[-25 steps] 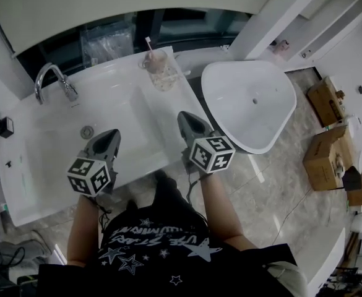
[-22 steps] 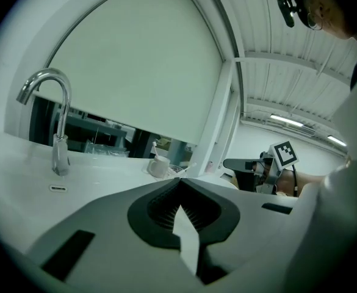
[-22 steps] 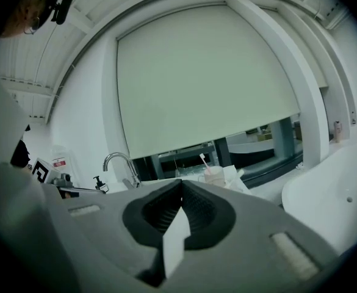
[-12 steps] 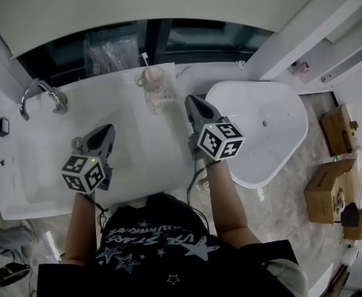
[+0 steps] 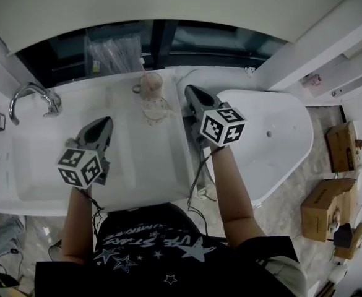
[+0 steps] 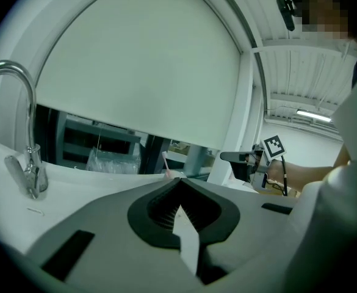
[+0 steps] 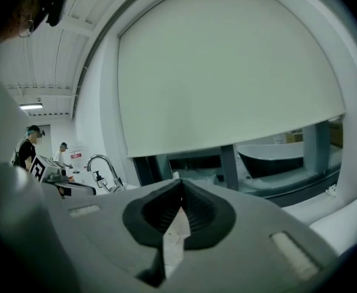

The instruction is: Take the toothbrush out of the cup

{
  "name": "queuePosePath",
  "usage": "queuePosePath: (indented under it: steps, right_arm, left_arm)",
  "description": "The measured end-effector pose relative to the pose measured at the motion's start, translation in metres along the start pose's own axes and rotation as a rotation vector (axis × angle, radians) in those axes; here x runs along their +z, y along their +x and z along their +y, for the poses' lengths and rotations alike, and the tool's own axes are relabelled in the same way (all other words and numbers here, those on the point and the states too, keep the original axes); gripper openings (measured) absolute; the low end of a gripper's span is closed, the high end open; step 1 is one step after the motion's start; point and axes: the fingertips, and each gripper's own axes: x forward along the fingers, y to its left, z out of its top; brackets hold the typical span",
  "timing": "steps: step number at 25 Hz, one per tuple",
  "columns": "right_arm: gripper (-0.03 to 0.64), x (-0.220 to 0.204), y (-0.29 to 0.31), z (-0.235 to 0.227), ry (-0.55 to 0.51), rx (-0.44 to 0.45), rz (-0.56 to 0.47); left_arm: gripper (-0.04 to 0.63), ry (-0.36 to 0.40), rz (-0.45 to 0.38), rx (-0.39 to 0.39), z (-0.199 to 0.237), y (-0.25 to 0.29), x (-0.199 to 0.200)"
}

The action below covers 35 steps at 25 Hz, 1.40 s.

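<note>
Nothing of the task done yet. Left gripper (image 5: 104,122) over the basin (image 5: 38,159), jaws together, empty. Toothbrush (image 5: 143,64) standing in the cup (image 5: 150,86) at the counter's back edge, untouched. Right gripper (image 5: 190,91) just beside the cup, jaws together, empty. Left to do: open, grasp, lift clear.
</note>
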Motion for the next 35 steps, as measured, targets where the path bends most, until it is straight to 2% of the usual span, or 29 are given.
queuePosePath:
  steps: [15, 20, 27, 35]
  right_arm:
    - [0.002, -0.020, 0.131, -0.001, 0.004, 0.315, 0.208]
    - [0.002, -0.019, 0.134, 0.001, -0.014, 0.339, 0.222]
    - [0.002, -0.013, 0.134, -0.017, 0.013, 0.318, 0.222]
    - [0.002, -0.019, 0.148, -0.035, -0.045, 0.337, 0.268]
  left_arm:
    - [0.008, -0.022, 0.046, 0.078, 0.054, 0.063, 0.012]
    - [0.008, -0.043, 0.061, 0.073, 0.059, 0.077, 0.005]
    - [0.008, -0.049, 0.071, 0.070, 0.063, 0.093, 0.010]
    - [0.008, -0.062, 0.080, 0.079, 0.066, 0.105, 0.009]
